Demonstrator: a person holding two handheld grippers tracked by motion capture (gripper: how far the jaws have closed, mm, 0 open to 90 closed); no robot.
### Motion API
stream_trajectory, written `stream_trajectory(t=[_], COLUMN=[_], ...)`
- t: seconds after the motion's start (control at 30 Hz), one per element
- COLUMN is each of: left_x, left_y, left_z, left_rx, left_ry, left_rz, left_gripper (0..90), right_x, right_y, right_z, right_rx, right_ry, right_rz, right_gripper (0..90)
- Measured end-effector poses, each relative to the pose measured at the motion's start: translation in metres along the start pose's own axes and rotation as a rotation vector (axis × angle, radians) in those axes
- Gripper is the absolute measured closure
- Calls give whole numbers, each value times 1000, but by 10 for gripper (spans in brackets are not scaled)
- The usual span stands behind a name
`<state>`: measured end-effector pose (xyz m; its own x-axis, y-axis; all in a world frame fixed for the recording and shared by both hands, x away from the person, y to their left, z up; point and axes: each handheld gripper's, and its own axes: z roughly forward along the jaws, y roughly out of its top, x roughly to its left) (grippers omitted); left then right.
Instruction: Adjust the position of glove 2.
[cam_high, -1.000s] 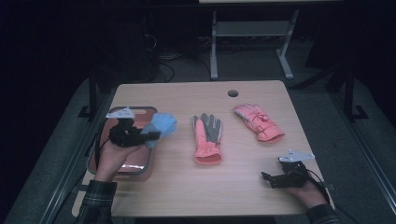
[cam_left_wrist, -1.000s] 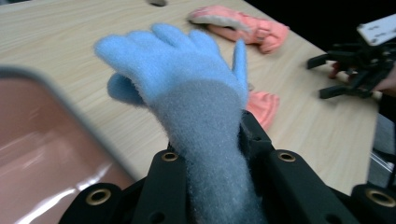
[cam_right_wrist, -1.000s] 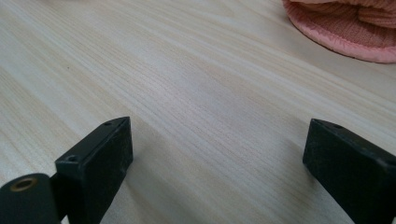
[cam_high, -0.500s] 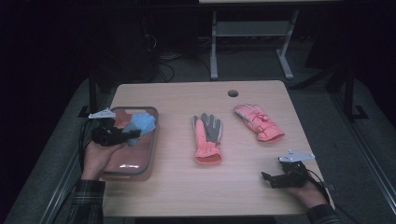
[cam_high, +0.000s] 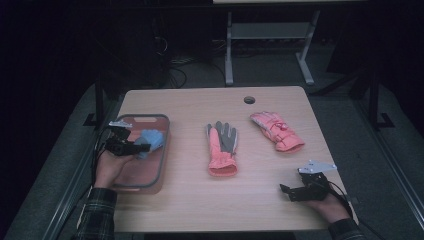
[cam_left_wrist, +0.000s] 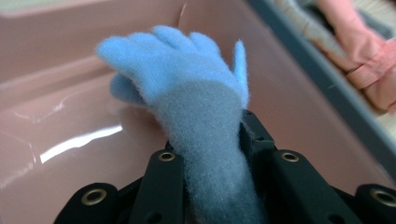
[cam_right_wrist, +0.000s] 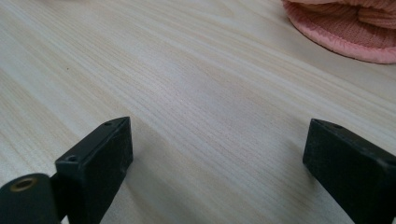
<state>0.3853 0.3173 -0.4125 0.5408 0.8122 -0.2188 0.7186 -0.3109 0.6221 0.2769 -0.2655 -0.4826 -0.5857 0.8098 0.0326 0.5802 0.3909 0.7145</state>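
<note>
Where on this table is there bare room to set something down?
Bare wood lies along the near edge of the table, between the tray and the right gripper, and across the far strip beyond the gloves. The tray's far end is crowded: the left gripper holds a blue glove there.

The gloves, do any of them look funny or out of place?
Nothing looks damaged. The blue glove is pinched by its cuff in the left gripper over the pink tray. Two pink gloves lie flat but apart, pointing different ways.
</note>
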Motion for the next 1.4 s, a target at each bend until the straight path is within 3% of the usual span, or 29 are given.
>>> stream_trajectory(t=[0.23,0.3,0.4,0.43,0.5,0.63,0.8,1.13,1.23,1.4], left_x=[7,8,9,9,10,7,1,-36,-45,-61], left_y=[-5,-6,-7,-7,-7,-5,-1,19,24,30], left_z=[10,12,15,16,17,11,2,-14,-13,-13], left_rx=[63,80,96,104,109,58,31,-82,-99,-121], left_ry=[1,-7,17,34,49,93,95,0,-35,-53], left_rz=[-38,-54,-56,-56,-64,-51,-29,18,31,50], left_gripper=[707,648,509,509,377,246,201,197,196,200], right_x=[0,0,0,0,0,0,0,0,0,0], right_y=[0,0,0,0,0,0,0,0,0,0], right_z=[0,0,0,0,0,0,0,0,0,0], right_rx=[0,0,0,0,0,0,0,1,0,0], right_ry=[0,0,0,0,0,0,0,0,0,0], right_rz=[-1,0,-1,-1,0,0,1,2,0,0], right_gripper=[80,80,80,80,80,80,80,80,80,80])
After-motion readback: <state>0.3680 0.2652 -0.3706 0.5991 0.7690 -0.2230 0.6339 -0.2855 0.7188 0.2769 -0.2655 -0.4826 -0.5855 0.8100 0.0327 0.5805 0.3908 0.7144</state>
